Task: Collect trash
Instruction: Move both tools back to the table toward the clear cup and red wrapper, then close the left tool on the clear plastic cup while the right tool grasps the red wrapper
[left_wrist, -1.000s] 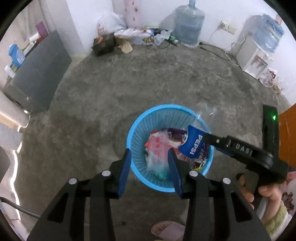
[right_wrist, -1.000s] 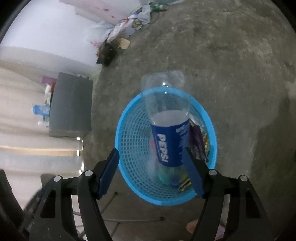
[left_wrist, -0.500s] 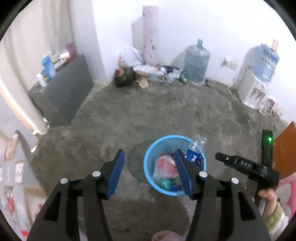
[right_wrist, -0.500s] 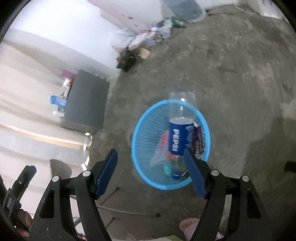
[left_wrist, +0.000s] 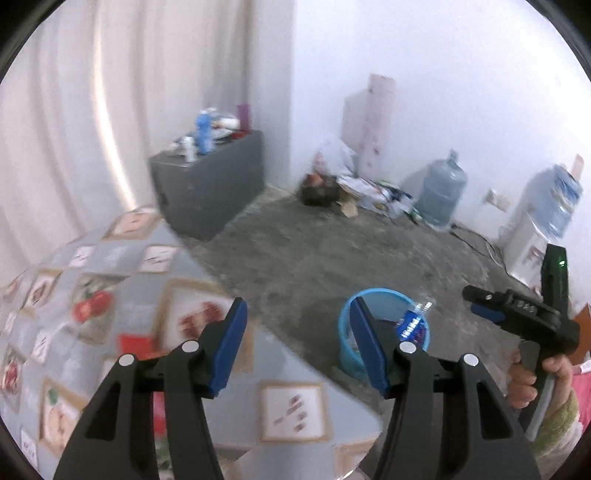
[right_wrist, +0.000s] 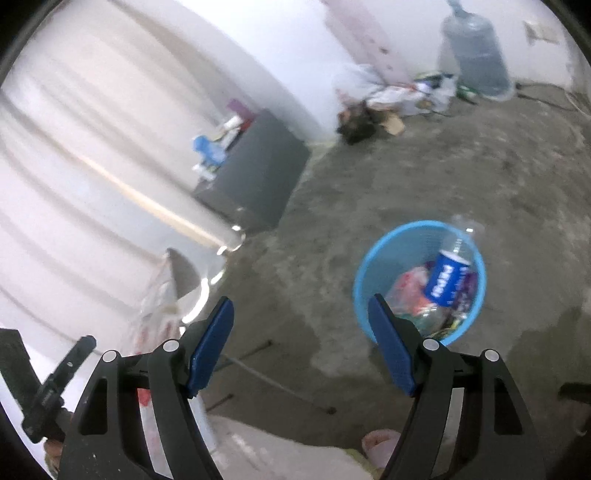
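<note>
A round blue mesh basket (left_wrist: 380, 292) stands on the concrete floor and holds several wrappers and a clear Pepsi bottle (left_wrist: 410, 325) that leans against its far rim. My left gripper (left_wrist: 297, 326) is open and empty, high over a table edge with the basket behind its right finger. My right gripper (right_wrist: 301, 326) is also open and empty, above and to the left of the basket (right_wrist: 373, 258) and the bottle (right_wrist: 445, 277). In the left wrist view a hand holds the right gripper (left_wrist: 476, 301) to the right of the basket.
A table with a fruit-patterned cloth (left_wrist: 110, 295) fills the lower left. A grey cabinet (left_wrist: 210, 192) stands by the curtain. Litter (left_wrist: 351, 188), a water jug (left_wrist: 439, 195) and a dispenser (left_wrist: 535, 229) line the far wall. A slippered foot (right_wrist: 380, 443) is below.
Both grippers have risen and drawn back from the basket. The Pepsi bottle, between the right fingers a second ago, now lies in the basket. The left jaws have widened and now face the table.
</note>
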